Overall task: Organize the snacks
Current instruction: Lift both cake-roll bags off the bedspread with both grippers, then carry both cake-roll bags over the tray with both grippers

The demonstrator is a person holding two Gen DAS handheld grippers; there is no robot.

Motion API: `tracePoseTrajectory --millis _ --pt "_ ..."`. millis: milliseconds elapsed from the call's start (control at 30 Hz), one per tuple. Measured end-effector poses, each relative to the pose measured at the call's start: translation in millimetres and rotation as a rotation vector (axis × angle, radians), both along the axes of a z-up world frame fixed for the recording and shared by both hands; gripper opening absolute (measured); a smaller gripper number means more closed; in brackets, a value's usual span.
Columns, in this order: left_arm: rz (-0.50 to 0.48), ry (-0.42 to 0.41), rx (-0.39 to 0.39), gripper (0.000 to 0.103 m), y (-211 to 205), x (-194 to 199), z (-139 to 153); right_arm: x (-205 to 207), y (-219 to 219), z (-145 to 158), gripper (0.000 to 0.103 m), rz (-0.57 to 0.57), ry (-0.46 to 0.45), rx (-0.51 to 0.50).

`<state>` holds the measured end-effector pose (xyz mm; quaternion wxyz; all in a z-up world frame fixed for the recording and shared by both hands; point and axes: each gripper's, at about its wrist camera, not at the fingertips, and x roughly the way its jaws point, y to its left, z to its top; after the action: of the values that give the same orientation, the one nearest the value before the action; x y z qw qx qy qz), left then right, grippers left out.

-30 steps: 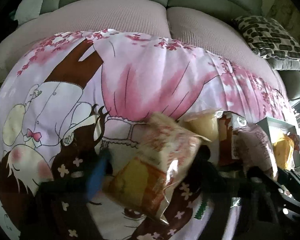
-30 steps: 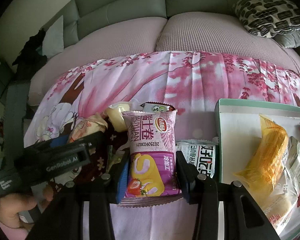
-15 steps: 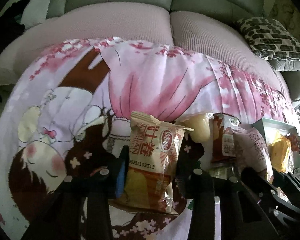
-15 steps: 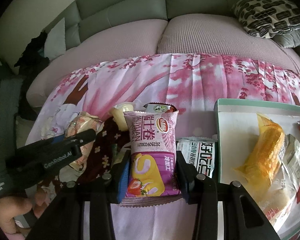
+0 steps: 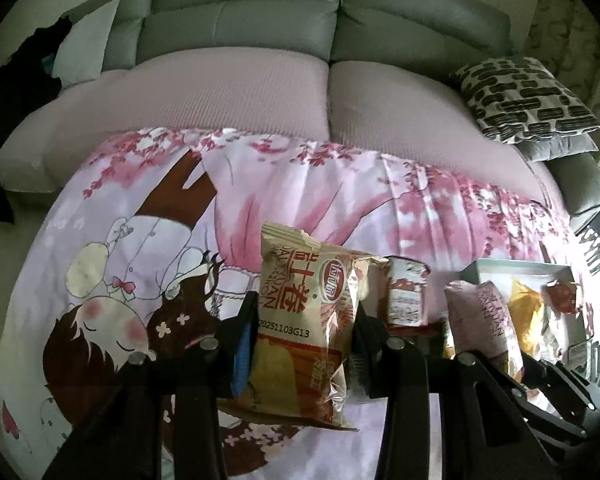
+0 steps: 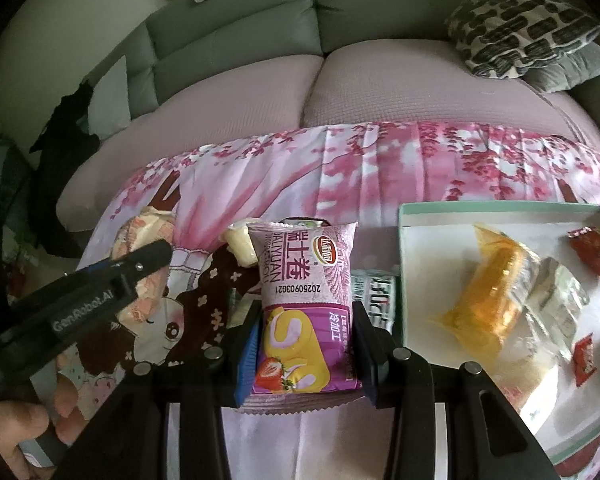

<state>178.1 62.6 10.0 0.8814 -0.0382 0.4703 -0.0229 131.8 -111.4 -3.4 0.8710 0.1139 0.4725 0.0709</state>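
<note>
My left gripper [image 5: 302,320] is shut on a tan and orange cake-roll packet [image 5: 306,320] and holds it upright above the pink cloth. My right gripper [image 6: 306,324] is shut on a purple strawberry cake-roll packet [image 6: 306,308], also lifted; it shows at the right in the left wrist view [image 5: 484,320]. The left gripper [image 6: 100,280] with its packet shows at the left in the right wrist view. A white tray with a green rim [image 6: 412,240] lies at the right and holds an orange packet [image 6: 496,292], red candies [image 6: 592,252] and other wrapped snacks.
A pale jelly cup [image 6: 240,244], a white and green packet [image 6: 374,296] and a brown packet [image 5: 406,296] lie on the cartoon-print pink cloth [image 5: 300,184]. The cloth covers a pink sofa seat [image 6: 260,104]. A black and white cushion [image 6: 520,28] sits far right.
The left gripper has lifted its tan packet and turned it upright. The right gripper has risen slightly with the purple packet.
</note>
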Motion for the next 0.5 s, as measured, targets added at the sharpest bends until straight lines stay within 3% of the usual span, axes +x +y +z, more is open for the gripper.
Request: tracePoseTrajectory --millis 500 --pt "-0.149 -0.094 -0.026 0.043 -65.5 -16.0 35.8 -27.5 -83.3 26.6 0.044 -0.212 -0.036 -0.026"
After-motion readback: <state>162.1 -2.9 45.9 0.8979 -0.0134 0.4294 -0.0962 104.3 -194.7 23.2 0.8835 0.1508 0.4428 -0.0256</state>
